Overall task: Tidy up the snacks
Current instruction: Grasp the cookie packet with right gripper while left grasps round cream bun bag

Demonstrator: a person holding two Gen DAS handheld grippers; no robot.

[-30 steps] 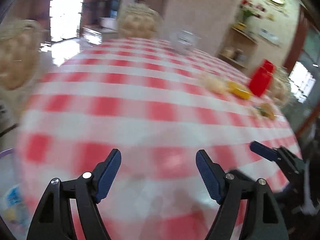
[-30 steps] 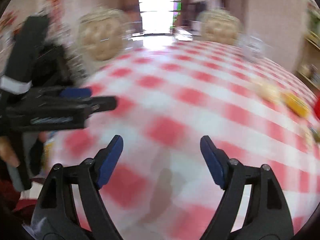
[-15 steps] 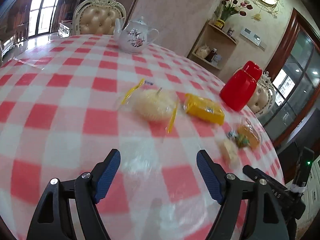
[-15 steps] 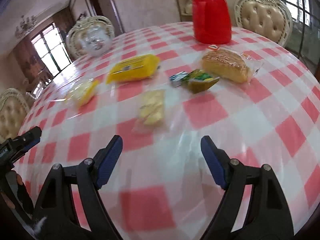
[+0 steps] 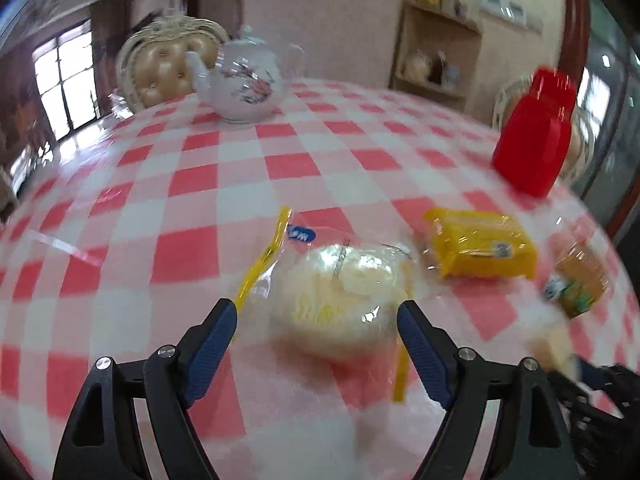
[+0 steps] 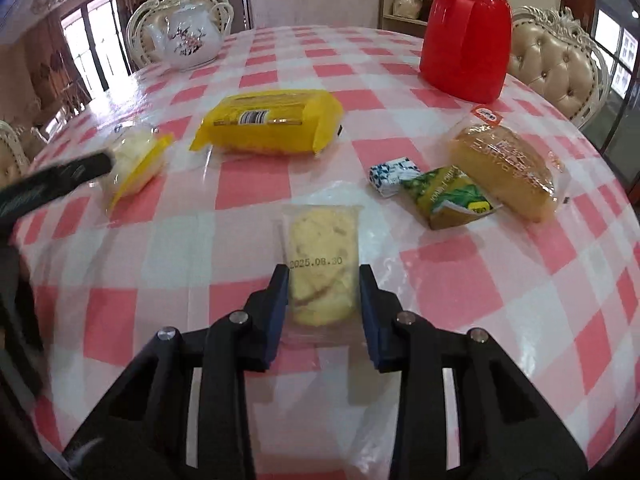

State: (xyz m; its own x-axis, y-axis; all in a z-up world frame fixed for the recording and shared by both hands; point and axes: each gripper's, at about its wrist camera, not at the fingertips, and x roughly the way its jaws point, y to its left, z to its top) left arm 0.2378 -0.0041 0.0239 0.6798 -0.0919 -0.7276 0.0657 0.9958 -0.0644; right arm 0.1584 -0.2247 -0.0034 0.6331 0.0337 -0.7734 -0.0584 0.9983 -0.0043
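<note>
Several wrapped snacks lie on a red-and-white checked table (image 6: 460, 288). My right gripper (image 6: 323, 280) has its jaws narrowed around a clear pack of pale cookies (image 6: 322, 264), close to or touching its sides. My left gripper (image 5: 316, 312) is open, with a round pale bun in a clear bag (image 5: 344, 304) between its fingers; the bun also shows in the right wrist view (image 6: 134, 162). Beyond lie a yellow pack (image 6: 272, 122), a small blue-white packet (image 6: 392, 174), a green-yellow packet (image 6: 452, 196) and a wrapped sponge cake (image 6: 504, 168).
A red thermos jug (image 6: 468, 32) stands at the back right and a white flowered teapot (image 6: 190, 38) at the back left. Padded chairs (image 6: 556, 64) ring the table. A wooden shelf (image 5: 436, 56) stands by the far wall.
Both grippers have moved in toward the snacks. My right jaws have narrowed around the cookie pack. My left gripper has come up to the bun and stays open.
</note>
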